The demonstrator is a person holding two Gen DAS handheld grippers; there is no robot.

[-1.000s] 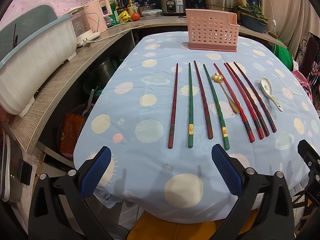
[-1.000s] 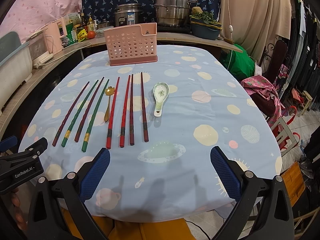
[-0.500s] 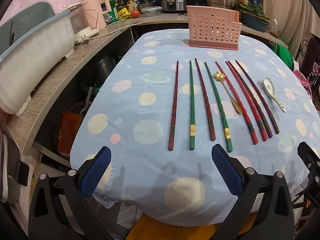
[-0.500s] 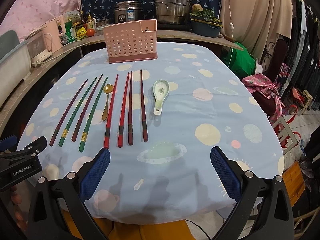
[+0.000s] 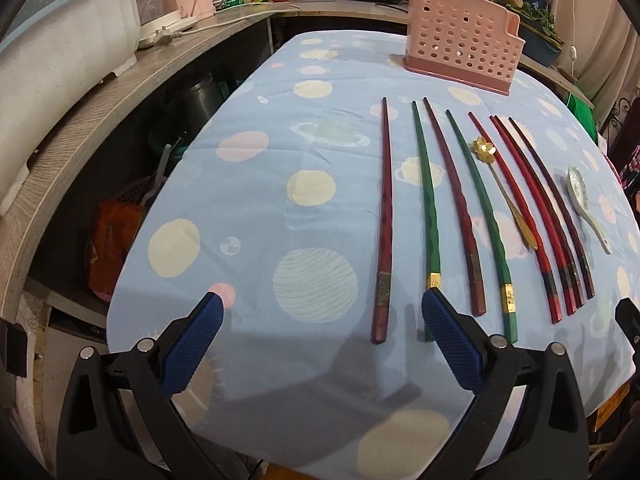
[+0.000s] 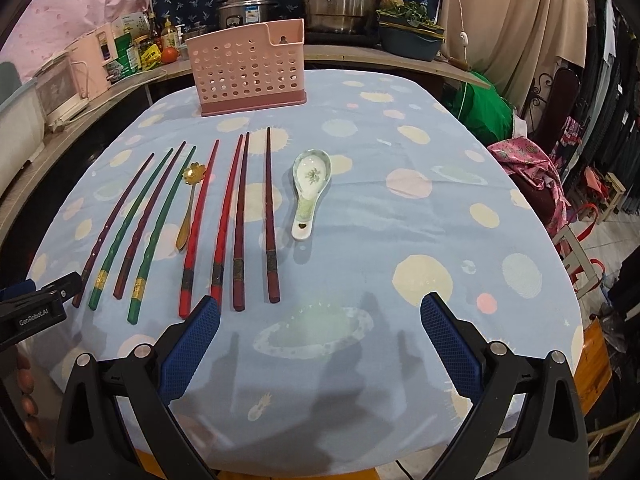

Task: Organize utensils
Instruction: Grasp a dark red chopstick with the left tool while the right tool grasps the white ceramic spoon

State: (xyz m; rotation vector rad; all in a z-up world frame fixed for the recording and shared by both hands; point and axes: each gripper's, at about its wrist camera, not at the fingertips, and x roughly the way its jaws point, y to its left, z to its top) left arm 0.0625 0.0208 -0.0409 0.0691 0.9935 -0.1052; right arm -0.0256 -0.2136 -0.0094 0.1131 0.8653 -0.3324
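Several red, dark red and green chopsticks lie side by side on the blue tablecloth. A gold flower spoon lies among them and a white ceramic spoon lies to their right. A pink perforated utensil holder stands upright at the table's far side and also shows in the left wrist view. My left gripper is open and empty, low over the near ends of the leftmost chopsticks. My right gripper is open and empty, near the front edge, right of the chopstick ends.
A wooden counter with a white tub and appliances runs along the left. Pots and a planter stand behind the holder. A chair with pink cloth stands at the right. The table edge drops off on the left.
Both grippers have moved forward and lower toward the table. The left one now reaches the near ends of the leftmost chopsticks. No utensil has moved.
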